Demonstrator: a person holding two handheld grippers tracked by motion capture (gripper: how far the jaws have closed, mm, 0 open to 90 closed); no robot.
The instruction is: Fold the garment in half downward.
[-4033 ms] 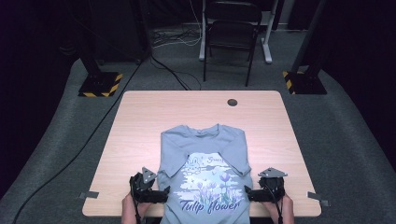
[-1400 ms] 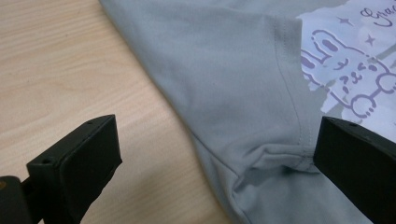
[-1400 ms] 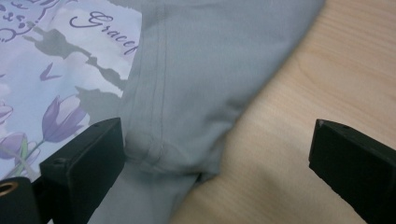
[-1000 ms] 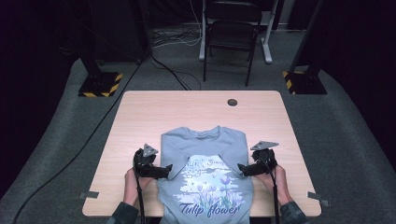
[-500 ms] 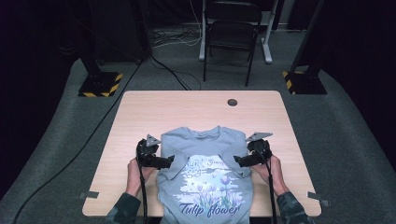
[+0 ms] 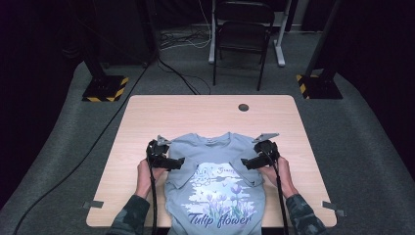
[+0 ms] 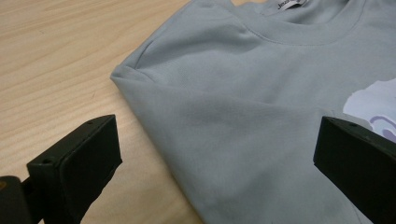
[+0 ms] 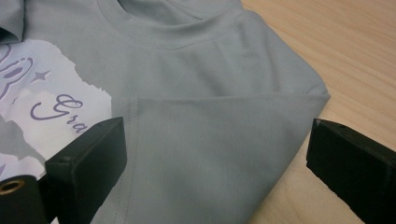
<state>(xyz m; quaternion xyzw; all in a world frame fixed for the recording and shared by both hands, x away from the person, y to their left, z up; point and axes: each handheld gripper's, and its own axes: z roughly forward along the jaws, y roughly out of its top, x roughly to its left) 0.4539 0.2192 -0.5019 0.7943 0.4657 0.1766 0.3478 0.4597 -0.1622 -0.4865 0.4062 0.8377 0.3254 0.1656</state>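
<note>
A grey-blue T-shirt (image 6: 215,186) printed with "Tulip flower" lies face up on the near half of the tabletop (image 6: 205,117), collar toward the far side, both sleeves folded in over the chest, its hem at the near edge. The left hand-held gripper (image 6: 177,162) sits at the shirt's left shoulder, jaws spread wide over the folded edge and gripping nothing. The right hand-held gripper (image 6: 247,163) sits at the right shoulder, jaws likewise wide apart and empty
</note>
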